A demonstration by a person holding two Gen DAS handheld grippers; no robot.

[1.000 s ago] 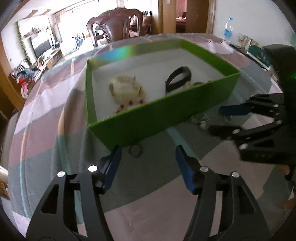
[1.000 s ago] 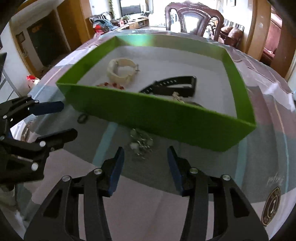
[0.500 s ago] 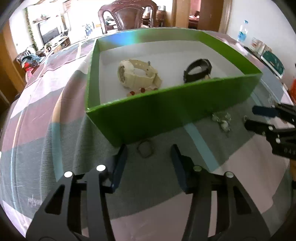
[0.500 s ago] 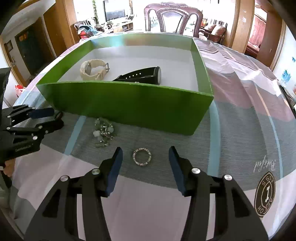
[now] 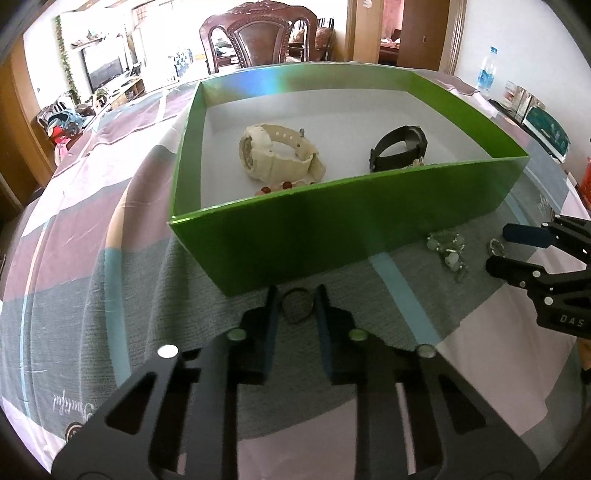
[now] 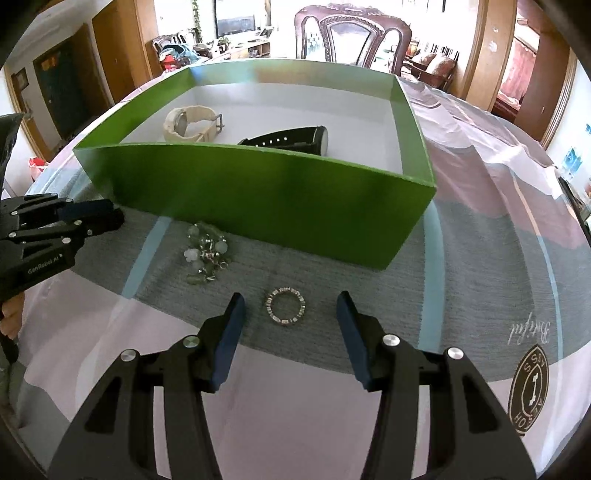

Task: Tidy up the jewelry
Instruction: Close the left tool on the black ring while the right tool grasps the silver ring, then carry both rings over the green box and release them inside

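Closing in: your left gripper (image 5: 295, 301) has its jaws coming together around a thin dark ring (image 5: 296, 305) on the tablecloth, just in front of the green box's near wall.
Left grip: the ring sits between the blue pads (image 5: 271, 317); the pads look right at its rim, but you cannot tell whether they press on it yet.
Green box (image 5: 347, 229): open-topped, white floor, standing on the striped tablecloth (image 5: 147, 295) straight ahead of both tools.
Inside, left: a cream wristwatch (image 5: 275, 155) lying on its side, with a string of red beads (image 5: 280, 186) just in front of it by the near wall.
Inside, right: a black wristwatch (image 5: 400, 149), apart from the cream one.
Loose on cloth: a tangle of pale green beads and silver links (image 6: 207, 256), lying between your two grippers, close to the box wall.
Right gripper (image 6: 291, 314): jaws spread wide, pointing down at the cloth.
Right target: a silver studded ring (image 6: 286, 306) lying flat between those spread pads, touching neither.
Far edge: a carved wooden chair (image 6: 351, 35) behind the table.
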